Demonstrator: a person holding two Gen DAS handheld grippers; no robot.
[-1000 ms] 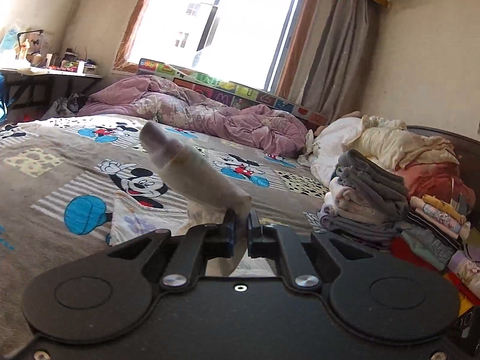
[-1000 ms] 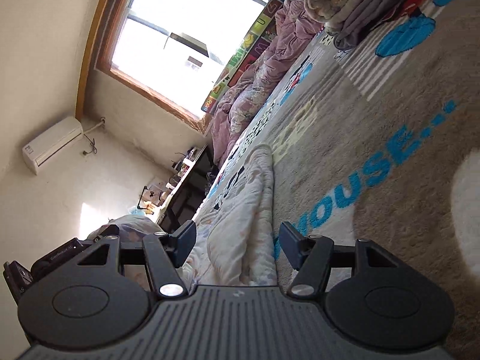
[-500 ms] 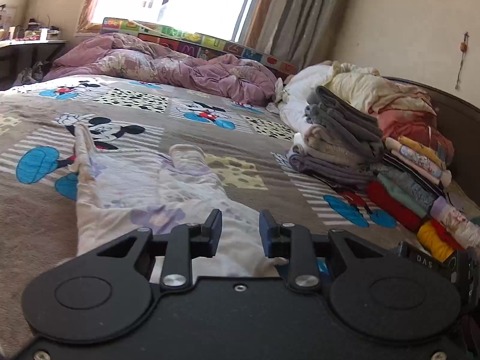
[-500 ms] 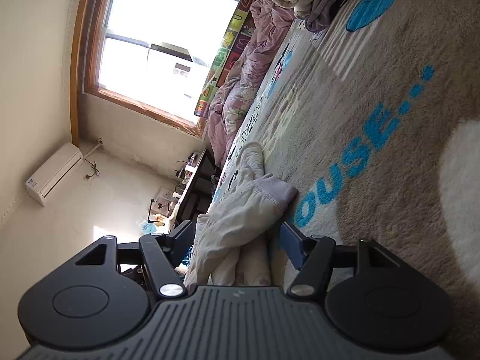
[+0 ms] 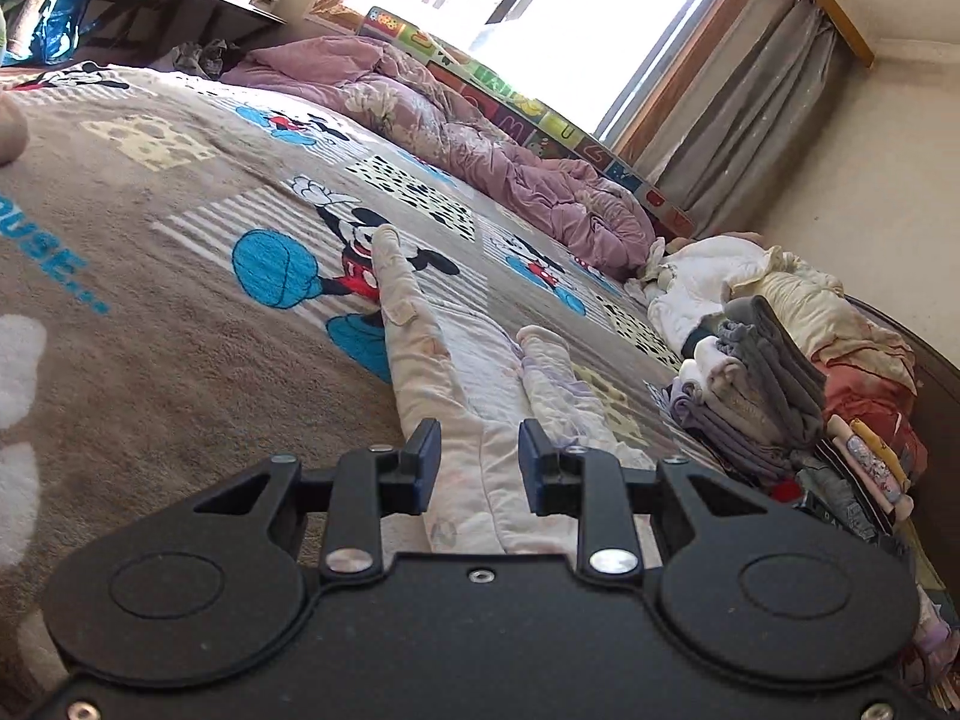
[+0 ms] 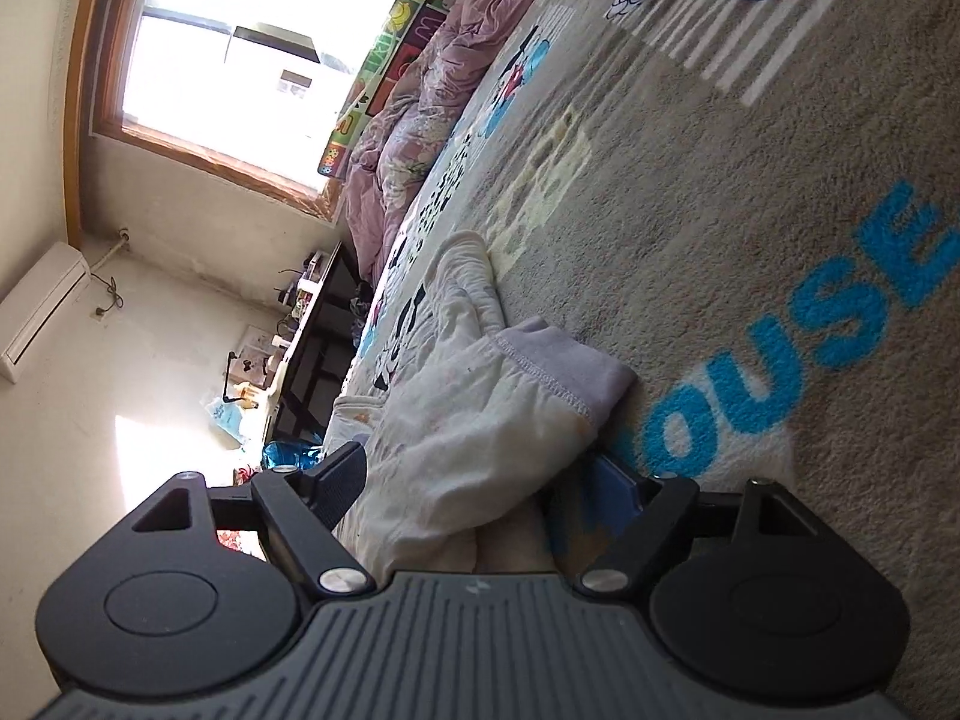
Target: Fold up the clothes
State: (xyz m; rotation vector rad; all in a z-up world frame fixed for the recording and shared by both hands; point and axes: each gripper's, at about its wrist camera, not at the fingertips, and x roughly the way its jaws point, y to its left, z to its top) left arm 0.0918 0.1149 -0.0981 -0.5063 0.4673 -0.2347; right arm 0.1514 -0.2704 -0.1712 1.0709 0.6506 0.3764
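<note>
Both tools, left point(image 5: 474, 459) and right point(image 6: 480, 483), gape empty over the pale garment point(image 5: 447, 372) spread mid-frame on the bed point(image 5: 150, 228); next, pinch an edge to fold.

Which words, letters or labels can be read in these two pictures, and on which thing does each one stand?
"OUSE", in big blue letters, on the brown cartoon blanket; its first letter is hidden by the pale garment.
"OUSE...", the same print, cut by the picture's edge, in the left wrist view.
Single letters on the colourful panels under the window: too blurred to read surely.
Small white print on a dark item by the folded pile: unreadable.
</note>
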